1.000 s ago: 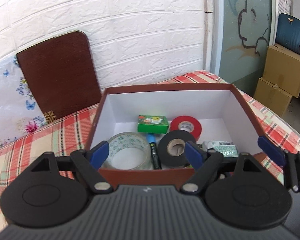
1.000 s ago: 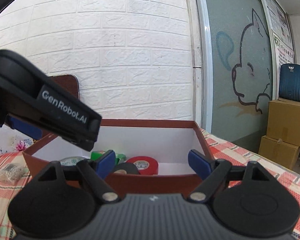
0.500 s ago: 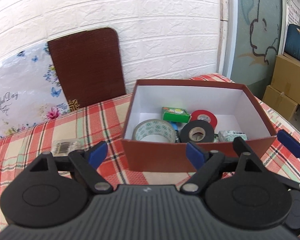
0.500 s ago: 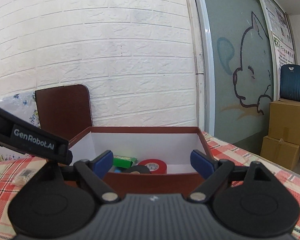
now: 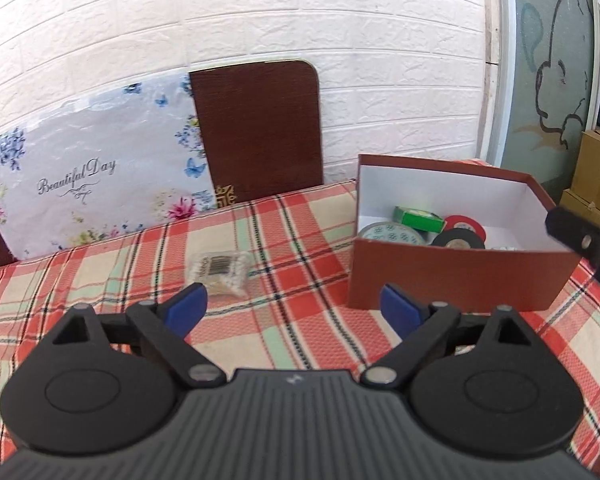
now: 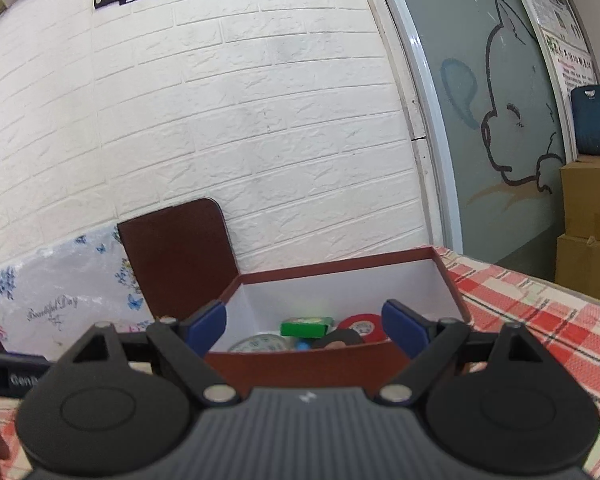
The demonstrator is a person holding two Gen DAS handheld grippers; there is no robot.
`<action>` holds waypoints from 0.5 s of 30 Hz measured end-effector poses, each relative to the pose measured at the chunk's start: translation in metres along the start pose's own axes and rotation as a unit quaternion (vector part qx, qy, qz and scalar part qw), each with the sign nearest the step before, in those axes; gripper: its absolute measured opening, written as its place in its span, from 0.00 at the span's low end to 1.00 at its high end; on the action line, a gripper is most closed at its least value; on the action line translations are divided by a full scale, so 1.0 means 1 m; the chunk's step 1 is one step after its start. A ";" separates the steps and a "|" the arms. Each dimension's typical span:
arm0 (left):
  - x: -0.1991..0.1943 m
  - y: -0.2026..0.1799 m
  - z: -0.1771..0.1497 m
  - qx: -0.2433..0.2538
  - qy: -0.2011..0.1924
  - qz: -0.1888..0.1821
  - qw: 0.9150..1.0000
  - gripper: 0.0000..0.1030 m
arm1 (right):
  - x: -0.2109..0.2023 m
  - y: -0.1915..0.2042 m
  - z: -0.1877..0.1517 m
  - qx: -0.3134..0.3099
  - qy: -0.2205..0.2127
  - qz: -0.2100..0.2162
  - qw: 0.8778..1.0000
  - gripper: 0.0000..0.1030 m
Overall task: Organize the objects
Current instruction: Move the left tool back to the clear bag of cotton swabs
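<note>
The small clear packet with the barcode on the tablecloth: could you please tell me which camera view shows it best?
The left wrist view: the packet lies in full sight on the tablecloth, left of the box and just beyond the open left gripper. The right wrist view does not show it at all.

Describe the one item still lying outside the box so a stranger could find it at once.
Start at the red-brown box on the plaid tablecloth, then look left across the cloth. There lies a small clear packet of pale pieces with a barcode label, alone on the cloth while every other item sits inside the box.
</note>
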State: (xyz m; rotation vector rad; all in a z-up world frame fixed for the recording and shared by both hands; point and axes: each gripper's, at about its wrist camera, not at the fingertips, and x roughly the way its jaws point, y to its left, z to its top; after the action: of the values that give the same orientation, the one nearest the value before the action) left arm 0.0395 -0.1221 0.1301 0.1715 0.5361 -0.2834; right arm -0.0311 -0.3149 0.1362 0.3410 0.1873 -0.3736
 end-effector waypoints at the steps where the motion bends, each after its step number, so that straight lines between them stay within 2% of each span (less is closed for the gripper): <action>1: -0.001 0.003 -0.002 -0.001 0.000 0.001 1.000 0.93 | -0.004 0.003 0.001 0.006 0.000 0.007 1.000 0.86; 8: -0.003 0.013 -0.017 -0.008 0.012 -0.008 1.000 0.94 | -0.021 0.018 -0.007 0.027 0.015 0.039 0.999 0.86; 15: -0.008 0.014 -0.024 -0.003 0.004 -0.019 1.000 0.97 | -0.021 0.017 -0.008 0.053 0.032 0.030 0.998 0.86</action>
State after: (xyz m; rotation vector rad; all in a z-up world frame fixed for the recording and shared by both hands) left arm 0.0260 -0.1011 0.1150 0.1567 0.5477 -0.3190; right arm -0.0443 -0.2906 0.1389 0.4617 0.2199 -0.3131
